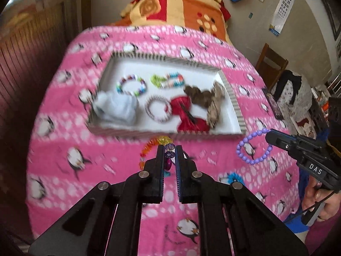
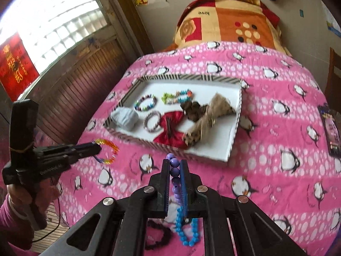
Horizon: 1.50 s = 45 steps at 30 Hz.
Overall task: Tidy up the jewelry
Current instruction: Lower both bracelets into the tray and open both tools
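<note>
My left gripper (image 1: 169,149) is shut on a multicoloured crystal bracelet (image 1: 149,147), lifted above the pink penguin bedspread (image 1: 85,170). The right wrist view shows that gripper (image 2: 99,148) at the left with the bracelet (image 2: 110,147) hanging from it. My right gripper (image 2: 174,162) is shut on a purple bead bracelet (image 2: 174,167). From the left wrist view, that gripper (image 1: 269,136) dangles the purple loop (image 1: 253,147). Just beyond both grippers lies a white tray with a striped rim (image 1: 234,104) (image 2: 234,128). It holds several bracelets, a red bow (image 2: 170,130) and a leopard-print scrunchie (image 2: 204,119).
A blue bead bracelet (image 2: 187,232) and a black hair tie (image 2: 157,234) lie on the bedspread under my right gripper. A folded orange blanket (image 2: 230,21) sits at the bed's far end. A dark booklet (image 2: 330,128) lies near the right edge. A wooden chair (image 1: 270,64) stands beside the bed.
</note>
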Available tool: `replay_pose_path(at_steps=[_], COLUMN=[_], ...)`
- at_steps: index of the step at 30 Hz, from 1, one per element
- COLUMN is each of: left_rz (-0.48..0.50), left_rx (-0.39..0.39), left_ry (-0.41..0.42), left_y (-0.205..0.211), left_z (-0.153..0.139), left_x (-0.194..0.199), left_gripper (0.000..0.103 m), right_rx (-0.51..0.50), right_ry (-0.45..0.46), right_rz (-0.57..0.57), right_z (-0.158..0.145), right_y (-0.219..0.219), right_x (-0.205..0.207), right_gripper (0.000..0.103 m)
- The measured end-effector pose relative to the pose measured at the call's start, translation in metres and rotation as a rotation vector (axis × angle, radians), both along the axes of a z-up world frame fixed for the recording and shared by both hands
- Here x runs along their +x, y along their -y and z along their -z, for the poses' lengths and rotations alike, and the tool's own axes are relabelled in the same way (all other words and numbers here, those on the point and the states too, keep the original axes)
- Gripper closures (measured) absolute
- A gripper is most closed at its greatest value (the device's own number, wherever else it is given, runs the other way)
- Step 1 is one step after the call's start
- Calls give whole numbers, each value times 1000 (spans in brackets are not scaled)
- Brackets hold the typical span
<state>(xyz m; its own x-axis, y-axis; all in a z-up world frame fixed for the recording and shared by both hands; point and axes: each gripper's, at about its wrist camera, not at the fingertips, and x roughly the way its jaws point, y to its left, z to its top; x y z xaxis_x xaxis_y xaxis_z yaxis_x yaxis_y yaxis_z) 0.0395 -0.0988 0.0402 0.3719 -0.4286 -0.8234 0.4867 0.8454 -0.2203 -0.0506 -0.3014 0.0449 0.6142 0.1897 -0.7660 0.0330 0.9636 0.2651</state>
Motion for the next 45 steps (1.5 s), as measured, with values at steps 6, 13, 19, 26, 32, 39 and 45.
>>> replay_pose_path(at_steps=[6, 13, 19, 26, 32, 39, 45], left_rz=[-23, -16, -28, -49, -134, -199, -205], left_rx=[17, 25, 45, 73, 137, 208, 224], left_ry=[51, 65, 44, 0, -41, -71, -57], left_y=[2, 30, 56, 79, 69, 50, 51], left_z=[-16, -17, -2, 28, 57, 84, 89], left_x=[25, 55, 83, 117, 149, 161, 157], left_gripper=[95, 95, 95, 95, 95, 95, 95], right_rx=[-30, -47, -74, -72, -51, -72, -91], right_ry=[15, 8, 0, -15, -71, -153, -198], right_rz=[-6, -31, -56, -59, -16, 144, 146], right_z=[-7, -8, -2, 8, 38, 81, 100], right_y=[3, 1, -4, 8, 40, 91, 89], right_x=[25, 64, 100, 148, 196, 234, 238], right_gripper=[95, 95, 95, 95, 95, 95, 93])
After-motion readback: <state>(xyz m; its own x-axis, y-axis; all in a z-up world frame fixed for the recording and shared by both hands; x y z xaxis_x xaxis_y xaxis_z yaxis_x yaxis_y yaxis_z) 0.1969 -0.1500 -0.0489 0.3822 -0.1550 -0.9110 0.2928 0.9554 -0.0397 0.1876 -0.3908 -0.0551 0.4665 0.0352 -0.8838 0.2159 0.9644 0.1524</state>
